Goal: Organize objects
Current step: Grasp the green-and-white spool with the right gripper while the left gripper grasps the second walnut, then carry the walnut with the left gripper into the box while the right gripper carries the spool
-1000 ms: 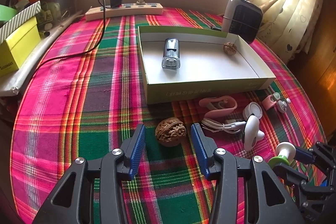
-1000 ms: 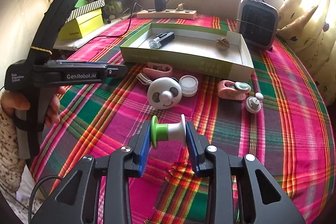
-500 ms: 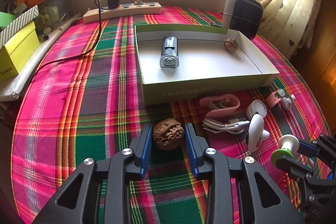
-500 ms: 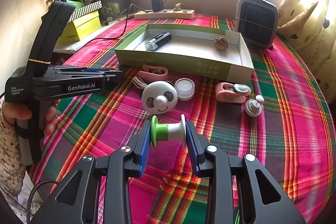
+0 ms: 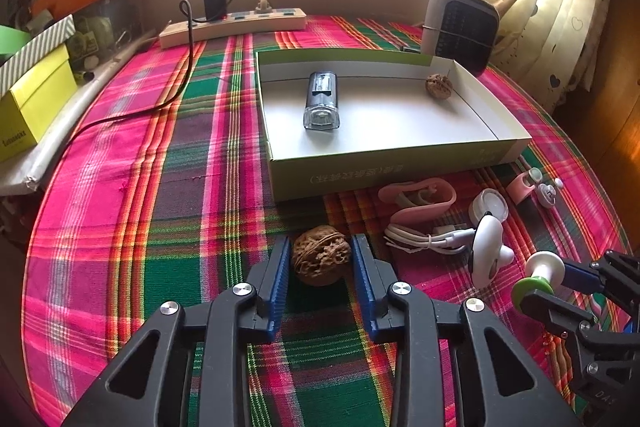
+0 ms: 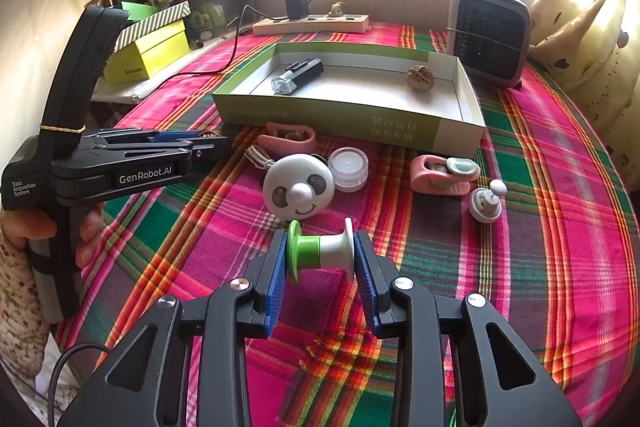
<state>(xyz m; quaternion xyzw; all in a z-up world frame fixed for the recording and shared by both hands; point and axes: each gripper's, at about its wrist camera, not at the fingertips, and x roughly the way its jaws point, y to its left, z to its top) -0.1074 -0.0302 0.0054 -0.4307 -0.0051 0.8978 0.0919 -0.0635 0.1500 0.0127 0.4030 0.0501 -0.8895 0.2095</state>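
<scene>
Left gripper (image 5: 321, 269): blue-padded jaws clamped on the brown wrinkled walnut (image 5: 320, 254), one pad on each flank; the walnut rests on the pink-and-green plaid tablecloth (image 5: 132, 211), between the fingertips and just short of the near wall of the shallow green-and-white cardboard tray (image 5: 392, 167).

Right gripper (image 6: 321, 259): jaws clamped on the green-and-white plastic spool (image 6: 320, 251); the spool's long axis runs crosswise from pad to pad, its flanges against the pads.

Governing relation: the tray lies straight ahead of the left gripper and slightly to its right; a second walnut (image 5: 439, 86) and a black-and-clear oblong device (image 5: 321, 101) already lie inside it; the left hand is judged nearer to the tray's near wall, so lifting the walnut over that wall is the likely next move.
</scene>
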